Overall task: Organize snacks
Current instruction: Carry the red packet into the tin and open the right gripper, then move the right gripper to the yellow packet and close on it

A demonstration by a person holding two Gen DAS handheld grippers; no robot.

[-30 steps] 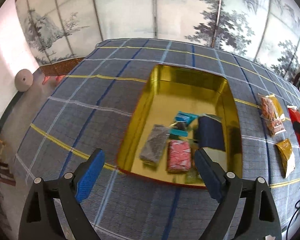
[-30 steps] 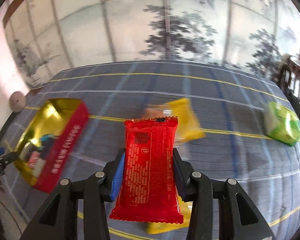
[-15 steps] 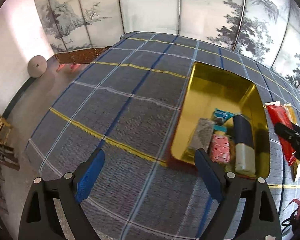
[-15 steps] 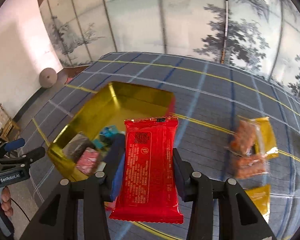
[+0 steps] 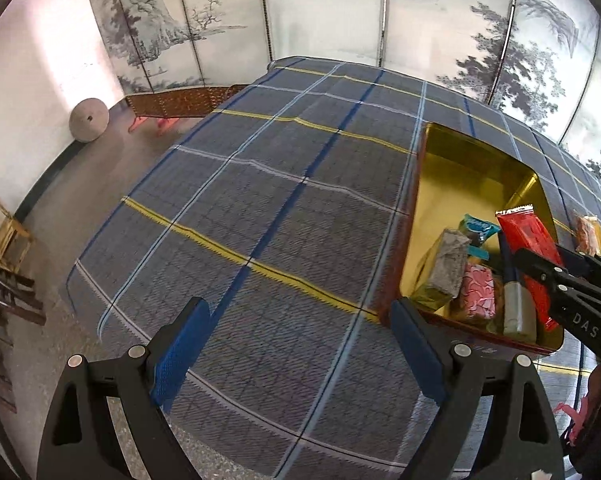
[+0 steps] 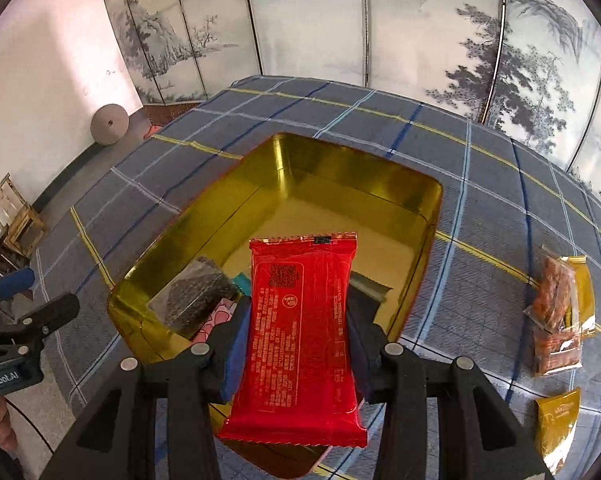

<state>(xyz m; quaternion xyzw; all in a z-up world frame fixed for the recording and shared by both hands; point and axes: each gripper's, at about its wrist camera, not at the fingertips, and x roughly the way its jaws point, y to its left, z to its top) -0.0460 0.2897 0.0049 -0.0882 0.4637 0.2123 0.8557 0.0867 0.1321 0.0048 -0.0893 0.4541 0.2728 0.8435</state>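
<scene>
My right gripper (image 6: 296, 332) is shut on a red snack packet (image 6: 300, 332) and holds it above the near end of a gold tin (image 6: 380, 184) on the plaid cloth. Inside the tin lie several snacks, among them a dark grey pack (image 6: 196, 296) and a pink pack (image 6: 216, 316). In the left wrist view the same tin (image 5: 452, 148) sits at the right, with the red packet (image 5: 528, 236) and the right gripper (image 5: 540, 268) over it. My left gripper (image 5: 300, 332) hangs open over bare cloth left of the tin, nothing between its fingers.
Right of the tin on the cloth lie a clear bag of orange snacks (image 6: 556, 312) on a yellow pack (image 6: 582, 292) and another yellow pack (image 6: 556, 420). The table's left edge drops to a floor with a wooden chair (image 5: 4, 236). A painted folding screen (image 5: 340, 12) stands behind.
The right gripper carried the red packet left from open cloth to above the tin. The left gripper slid left off the tin, which now lies at its right.
</scene>
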